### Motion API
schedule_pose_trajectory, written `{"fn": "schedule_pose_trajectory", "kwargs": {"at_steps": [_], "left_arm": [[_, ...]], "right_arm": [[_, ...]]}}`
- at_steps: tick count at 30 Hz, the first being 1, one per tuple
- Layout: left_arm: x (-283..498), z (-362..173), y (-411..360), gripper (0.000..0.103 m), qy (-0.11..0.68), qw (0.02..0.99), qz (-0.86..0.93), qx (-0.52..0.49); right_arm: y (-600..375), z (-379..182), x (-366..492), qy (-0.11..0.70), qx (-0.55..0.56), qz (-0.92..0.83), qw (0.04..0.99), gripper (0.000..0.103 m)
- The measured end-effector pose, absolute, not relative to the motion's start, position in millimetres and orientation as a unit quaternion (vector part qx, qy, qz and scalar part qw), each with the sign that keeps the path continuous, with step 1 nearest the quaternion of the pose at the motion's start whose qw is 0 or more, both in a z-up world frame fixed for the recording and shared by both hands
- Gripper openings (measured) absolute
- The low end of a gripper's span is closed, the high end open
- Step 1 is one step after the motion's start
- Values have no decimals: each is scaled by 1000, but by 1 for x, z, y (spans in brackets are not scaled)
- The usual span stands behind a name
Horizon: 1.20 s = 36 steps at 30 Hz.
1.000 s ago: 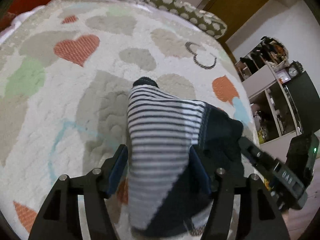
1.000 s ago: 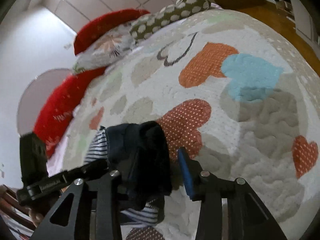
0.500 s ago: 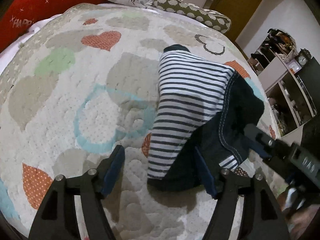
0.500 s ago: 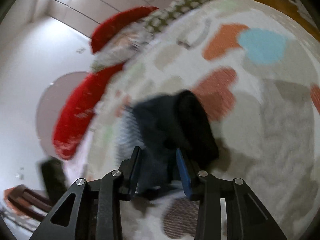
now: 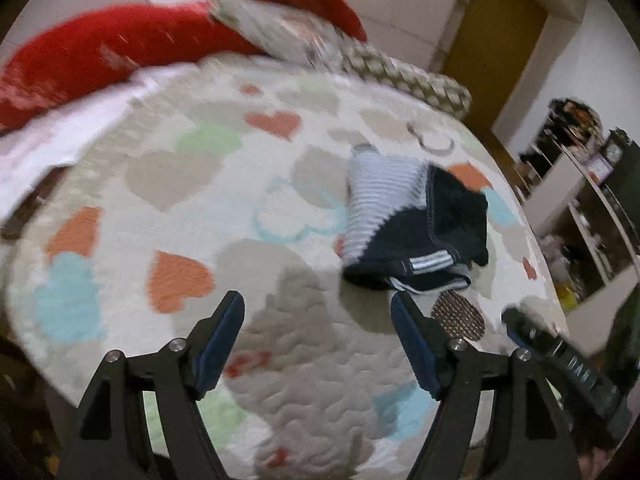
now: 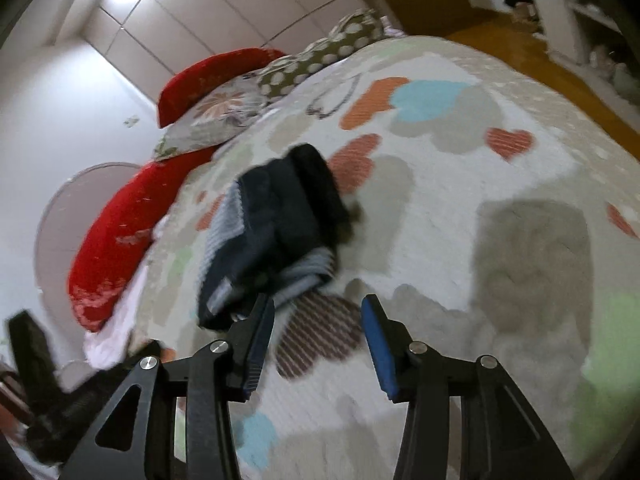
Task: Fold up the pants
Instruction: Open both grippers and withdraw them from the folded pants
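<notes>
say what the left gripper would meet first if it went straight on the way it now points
Probably the heart-patterned bedspread: the left gripper, jaws open, aims at bare quilt. The folded pants lie ahead and to its right, likely just off that line; depth is unclear.

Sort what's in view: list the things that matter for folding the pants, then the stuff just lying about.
For the job: pants, folded on the quilt; left gripper; right gripper, both open.

Lying about: red pillows, spotted pillow, shelves.
</notes>
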<state>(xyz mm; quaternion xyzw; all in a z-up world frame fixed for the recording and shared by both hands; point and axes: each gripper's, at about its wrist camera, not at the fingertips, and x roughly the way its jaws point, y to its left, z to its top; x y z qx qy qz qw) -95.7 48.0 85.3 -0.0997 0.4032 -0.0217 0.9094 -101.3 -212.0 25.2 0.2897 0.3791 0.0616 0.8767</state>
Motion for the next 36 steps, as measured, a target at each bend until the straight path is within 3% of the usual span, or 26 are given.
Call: {"fn": "schedule_pose_trajectory", "kwargs": {"at_steps": [6,9,13,16,23,36], "left_arm": [[-156,153,55,102,214,973,48,-68],[-184,183,58,103,134,987,49,-67],[-204,200,61,103,92,994,21,-61],[-195,196,59,103,130,990,-5,-49],[-147,141,64,103,298,951,-21,-77],[-142,106,36,103,369,927,-44,-54]], "right_arm": [[-185,41,-128,370,204,38,905,51],[-179,50,-133,367,197,41,908,53],[-173,60,-139,361,189,37,913,53],[-167,62,-142,363,179,36,914,55],[-153,55,-142,383,160,29,909,55],[-153,47,-144,392,128,-25,911,58]]}}
